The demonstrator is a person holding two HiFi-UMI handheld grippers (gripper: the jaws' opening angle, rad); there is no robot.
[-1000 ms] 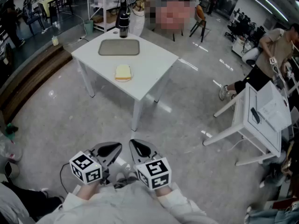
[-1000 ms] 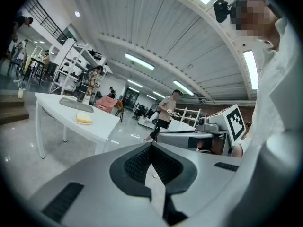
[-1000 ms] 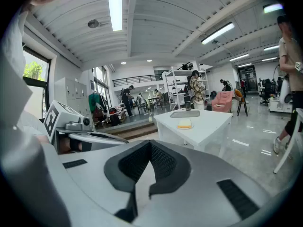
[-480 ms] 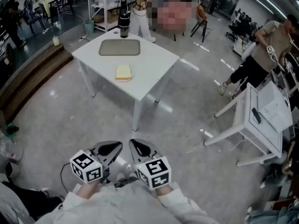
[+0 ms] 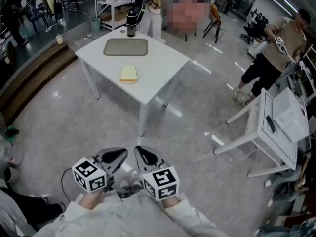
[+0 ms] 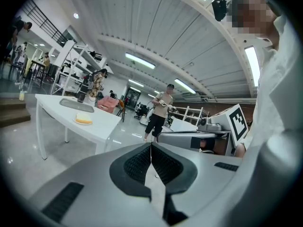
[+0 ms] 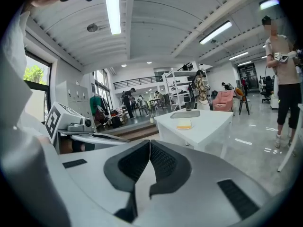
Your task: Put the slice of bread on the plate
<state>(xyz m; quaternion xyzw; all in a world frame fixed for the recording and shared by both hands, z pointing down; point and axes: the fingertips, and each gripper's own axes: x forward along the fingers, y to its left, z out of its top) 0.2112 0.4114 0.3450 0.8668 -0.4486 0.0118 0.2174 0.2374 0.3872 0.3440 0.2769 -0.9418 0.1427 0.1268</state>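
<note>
Your view has drifted a touch: the white table [image 5: 165, 65] sits slightly further left, and the person at the right [image 5: 269, 58] now stands more upright. Your left gripper [image 5: 115, 157] and right gripper [image 5: 146, 156] hang low by your sleeves, each with its black ribbed pads pressed together on nothing. The slice of bread [image 5: 129, 74], pale and squarish, lies near the table's middle. A flat rounded-rectangle grey tray [image 5: 126, 47] lies toward the far edge. Whether a thin dish lies under the bread is hard to make out.
</note>
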